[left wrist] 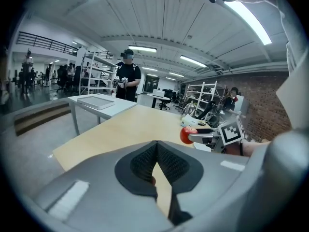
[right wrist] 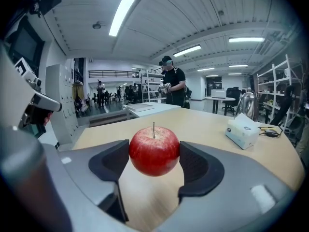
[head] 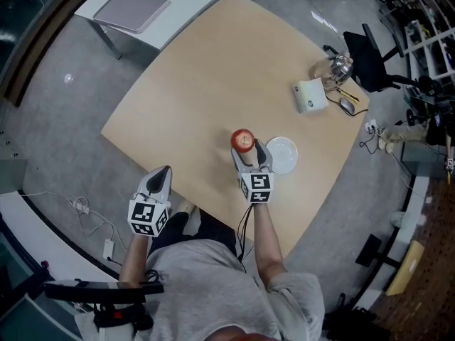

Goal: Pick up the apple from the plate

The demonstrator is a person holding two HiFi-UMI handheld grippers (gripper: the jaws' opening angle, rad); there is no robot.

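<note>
A red apple (right wrist: 154, 150) with a thin stem hangs above the tan table, pinched between the two dark pads of my right gripper (right wrist: 154, 161). In the head view the apple (head: 242, 140) sits at the tip of the right gripper (head: 249, 153), just left of the empty white plate (head: 281, 154). The left gripper view shows the same apple (left wrist: 188, 135) held out over the table to the right. My left gripper (left wrist: 157, 166) has its pads touching with nothing between them; it hovers off the table's near edge (head: 160, 180).
A white tissue box (head: 311, 95), a metal kettle (head: 340, 66) and small items lie at the table's far right. A second white table with a grey tray (head: 131, 9) stands beyond. A person with a headset (left wrist: 127, 81) stands far back. Cables (head: 85, 215) lie on the floor.
</note>
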